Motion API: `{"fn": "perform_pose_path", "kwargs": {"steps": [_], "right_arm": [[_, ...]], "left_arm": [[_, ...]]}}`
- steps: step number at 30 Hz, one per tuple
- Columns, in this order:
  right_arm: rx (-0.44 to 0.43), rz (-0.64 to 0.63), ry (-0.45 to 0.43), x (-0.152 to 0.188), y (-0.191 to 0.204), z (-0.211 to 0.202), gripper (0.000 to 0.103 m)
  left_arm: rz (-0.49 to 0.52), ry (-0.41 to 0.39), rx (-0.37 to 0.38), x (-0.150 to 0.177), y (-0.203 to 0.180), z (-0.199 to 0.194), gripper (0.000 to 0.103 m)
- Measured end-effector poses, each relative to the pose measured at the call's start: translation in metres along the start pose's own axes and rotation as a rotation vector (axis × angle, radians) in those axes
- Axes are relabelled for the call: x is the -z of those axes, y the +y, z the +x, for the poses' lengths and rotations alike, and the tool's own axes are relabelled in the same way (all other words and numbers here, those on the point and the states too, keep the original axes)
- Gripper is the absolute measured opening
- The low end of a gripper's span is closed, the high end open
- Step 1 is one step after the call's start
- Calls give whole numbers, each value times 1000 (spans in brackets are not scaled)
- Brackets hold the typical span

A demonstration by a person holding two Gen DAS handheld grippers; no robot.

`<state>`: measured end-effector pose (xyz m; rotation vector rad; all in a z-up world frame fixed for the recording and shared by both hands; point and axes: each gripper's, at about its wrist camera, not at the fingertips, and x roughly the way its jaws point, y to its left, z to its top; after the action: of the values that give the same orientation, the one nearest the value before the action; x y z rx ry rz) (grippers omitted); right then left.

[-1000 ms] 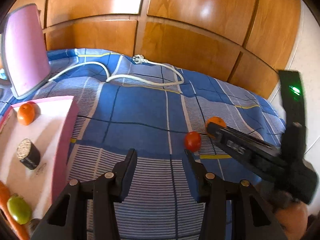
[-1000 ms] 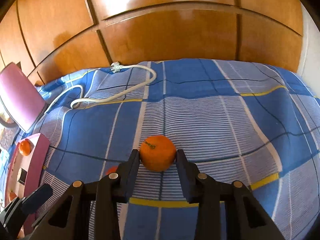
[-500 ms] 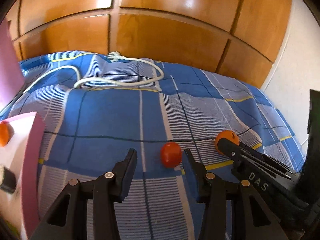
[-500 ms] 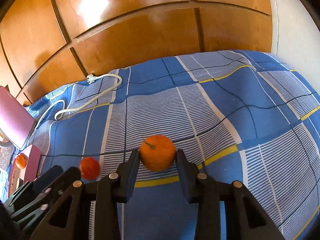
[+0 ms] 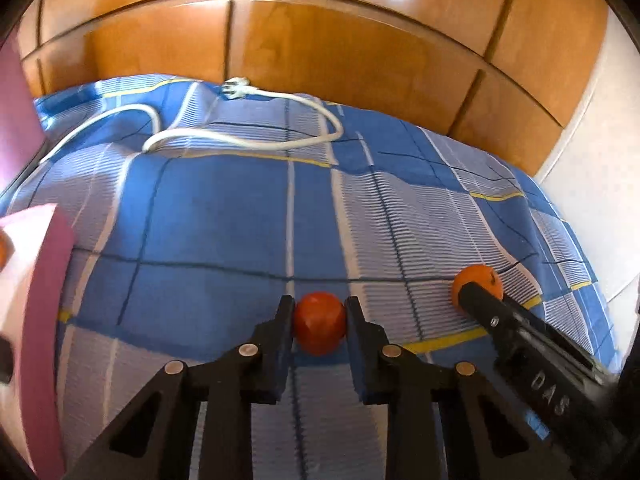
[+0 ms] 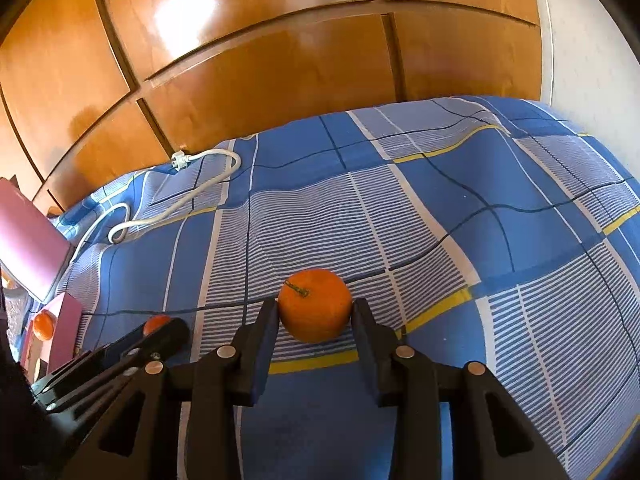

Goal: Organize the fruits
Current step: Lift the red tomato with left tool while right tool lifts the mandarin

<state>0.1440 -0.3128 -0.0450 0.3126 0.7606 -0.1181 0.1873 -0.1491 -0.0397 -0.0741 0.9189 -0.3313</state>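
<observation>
A small red tomato (image 5: 319,328) sits between the fingertips of my left gripper (image 5: 319,330), whose jaws stand closed against its sides on the blue checked cloth (image 5: 224,220). My right gripper (image 6: 315,316) is shut on an orange mandarin (image 6: 315,310) just above the cloth. The mandarin (image 5: 478,282) and right gripper also show at the right of the left wrist view. The tomato (image 6: 156,323) peeks over the left gripper in the right wrist view. A pink tray (image 5: 44,320) lies at the left.
A white power cord with plug (image 5: 240,136) lies at the back of the cloth. A wooden panelled wall (image 5: 320,40) stands behind. The pink tray (image 6: 66,322) holds another mandarin (image 6: 43,326). A pink lid (image 6: 28,240) leans at the far left.
My left gripper moved right and forward onto the tomato and closed on it. My right gripper kept hold of the mandarin and swung its view to the right.
</observation>
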Motion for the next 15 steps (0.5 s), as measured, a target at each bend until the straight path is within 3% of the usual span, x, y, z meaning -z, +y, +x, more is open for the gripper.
{"fn": "perform_pose_path", "kwargs": {"steps": [15], "right_arm": [[-82, -138, 64, 29, 36, -18, 37]], "left_arm": [[-32, -73, -139, 66, 38, -67, 25]]}}
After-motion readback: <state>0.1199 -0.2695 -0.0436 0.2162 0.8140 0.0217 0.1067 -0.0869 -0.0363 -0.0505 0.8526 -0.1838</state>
